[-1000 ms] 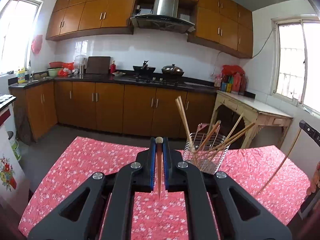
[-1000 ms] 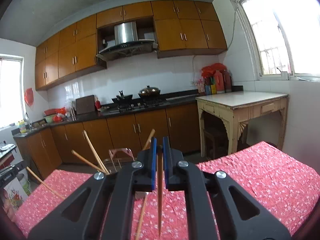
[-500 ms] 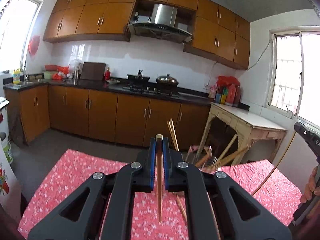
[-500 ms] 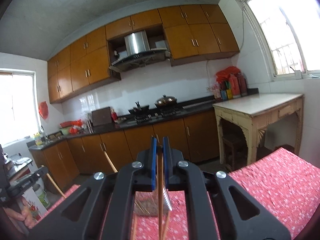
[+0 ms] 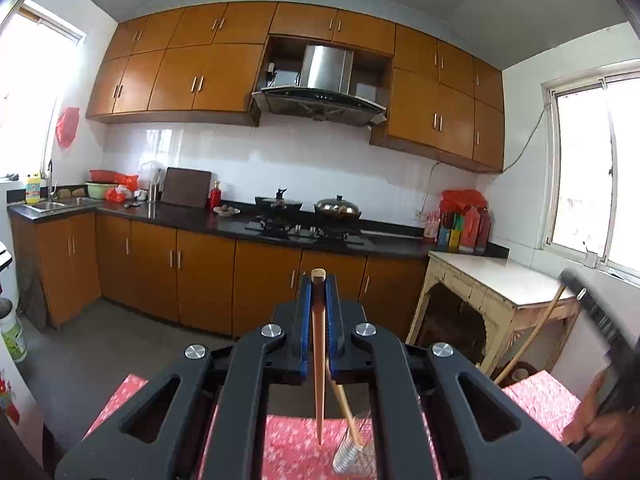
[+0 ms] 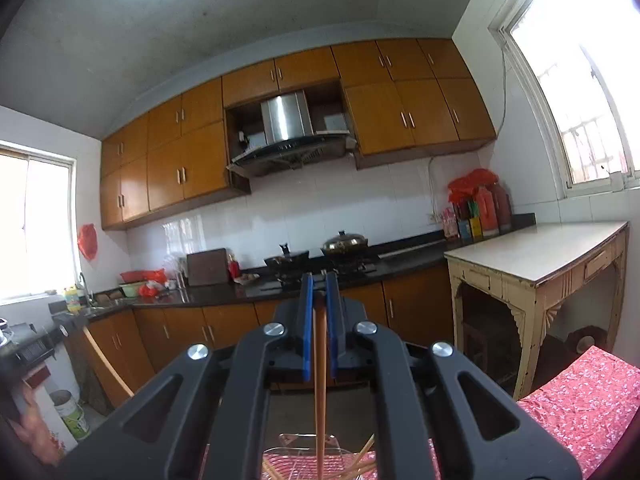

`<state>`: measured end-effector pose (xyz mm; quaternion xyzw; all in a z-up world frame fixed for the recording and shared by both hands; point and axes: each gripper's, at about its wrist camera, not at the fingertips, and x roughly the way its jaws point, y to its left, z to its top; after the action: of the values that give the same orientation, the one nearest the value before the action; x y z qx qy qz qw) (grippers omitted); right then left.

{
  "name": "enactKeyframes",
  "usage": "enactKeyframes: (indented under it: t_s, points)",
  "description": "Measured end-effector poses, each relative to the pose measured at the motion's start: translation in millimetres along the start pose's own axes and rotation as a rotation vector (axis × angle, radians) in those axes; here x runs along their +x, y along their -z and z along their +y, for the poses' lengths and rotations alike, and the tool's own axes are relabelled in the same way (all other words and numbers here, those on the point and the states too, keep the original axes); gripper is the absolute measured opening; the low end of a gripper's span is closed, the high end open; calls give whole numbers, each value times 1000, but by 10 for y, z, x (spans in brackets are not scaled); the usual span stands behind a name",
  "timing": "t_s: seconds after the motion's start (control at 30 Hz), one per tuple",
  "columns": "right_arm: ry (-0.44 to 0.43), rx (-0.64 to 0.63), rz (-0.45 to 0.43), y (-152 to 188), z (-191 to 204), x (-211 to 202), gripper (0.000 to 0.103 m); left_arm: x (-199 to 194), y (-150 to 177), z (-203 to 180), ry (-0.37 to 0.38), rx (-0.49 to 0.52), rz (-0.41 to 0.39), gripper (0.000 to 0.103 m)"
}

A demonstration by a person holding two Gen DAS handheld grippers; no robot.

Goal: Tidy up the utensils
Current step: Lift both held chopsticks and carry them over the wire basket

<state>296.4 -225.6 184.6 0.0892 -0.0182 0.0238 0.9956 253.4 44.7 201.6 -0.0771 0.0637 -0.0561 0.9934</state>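
Item: two wooden chopsticks, one clamped in the left gripper (image 5: 319, 280), one in the right gripper (image 6: 319, 284), each hanging upright above the wire holder (image 6: 304, 450) on the red floral tablecloth (image 6: 580, 400). Left chopstick (image 5: 319, 360): long axis vertical, thick end up between closed jaws, tapered tip down; right chopstick (image 6: 320, 380) likewise. Handling, judged: light, stiff, smooth, prone to pivoting; best gripped near the thick end.

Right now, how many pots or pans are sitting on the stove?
2: a dark pan on the stove's left burner and a pot with a shiny domed lid on the right one. Both also show in the right wrist view.
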Motion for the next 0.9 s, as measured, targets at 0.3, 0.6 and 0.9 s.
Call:
enactKeyframes:
  t_s: [0.3, 0.6, 0.9]
  points:
    - [27, 37, 64, 229, -262, 498, 7, 219, -125, -352, 39, 37, -28, 7]
    - [14, 37, 97, 397, -281, 618, 7, 577, 110, -407, 71, -15, 68, 7]
    - [1, 28, 156, 531, -236, 726, 7, 867, 480, -398, 69, -11, 169, 7]
